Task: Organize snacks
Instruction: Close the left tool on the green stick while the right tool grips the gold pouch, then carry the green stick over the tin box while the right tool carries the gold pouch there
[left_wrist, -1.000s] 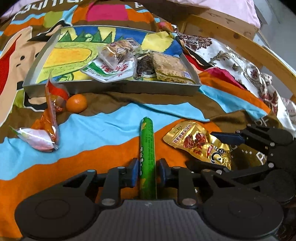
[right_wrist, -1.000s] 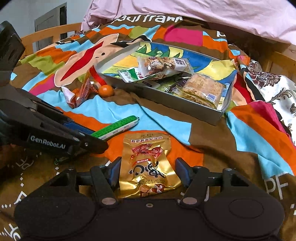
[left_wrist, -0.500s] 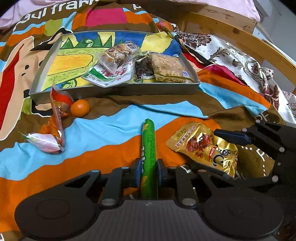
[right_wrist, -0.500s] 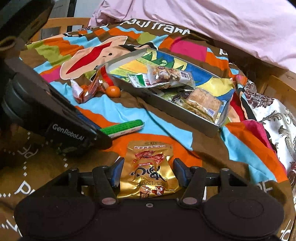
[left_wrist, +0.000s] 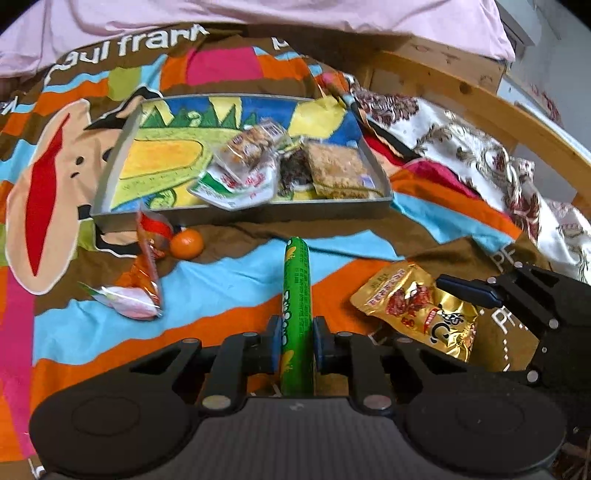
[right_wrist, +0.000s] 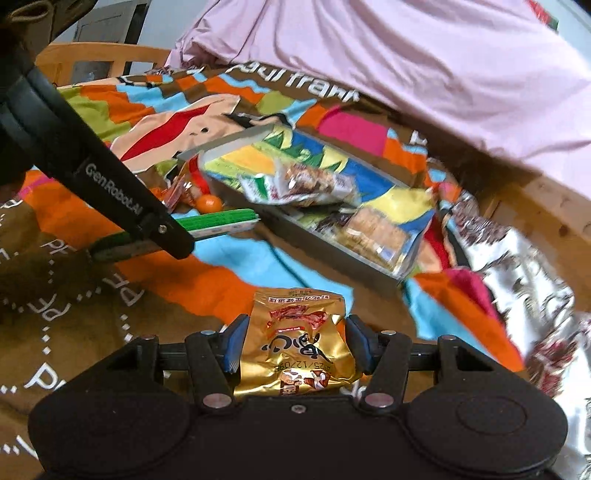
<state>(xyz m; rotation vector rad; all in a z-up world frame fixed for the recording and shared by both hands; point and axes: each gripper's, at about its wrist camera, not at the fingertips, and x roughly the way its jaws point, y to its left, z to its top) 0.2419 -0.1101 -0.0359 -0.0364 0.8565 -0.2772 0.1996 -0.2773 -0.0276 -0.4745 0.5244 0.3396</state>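
A: Two snacks in hand, several more loose. Largest first: the bright cartoon-print bedspread (left_wrist: 229, 280) carries everything. On it sits the shallow grey rectangular tray with a painted floor (left_wrist: 110, 184), holding a few clear-wrapped cakes and bars at its right end.

B: Loose items outside the tray?

A: An orange-red crinkly packet (left_wrist: 149, 254), a pink-and-white wrapped sweet (left_wrist: 125, 301) and a small round orange fruit (left_wrist: 186, 242), all just in front of the tray's near wall.

B: Tongs?

A: Left gripper (left_wrist: 295, 341): pads clamped on the long green plastic-cased sausage stick (left_wrist: 296, 291), near its rear end, tip pointing at the tray. Right gripper (right_wrist: 293, 341): blue pads pressed on both side edges of the gold foil snack pouch (right_wrist: 297, 341); the foil buckles between them.

B: Handling judgement?

A: Stick: light, fairly stiff, smooth casing, likely to pivot or slip when held this far back; a mid-length hold would steady it. Pouch: light, soft, slippery, crushable contents probable. Hold by the sealed edge, gently.
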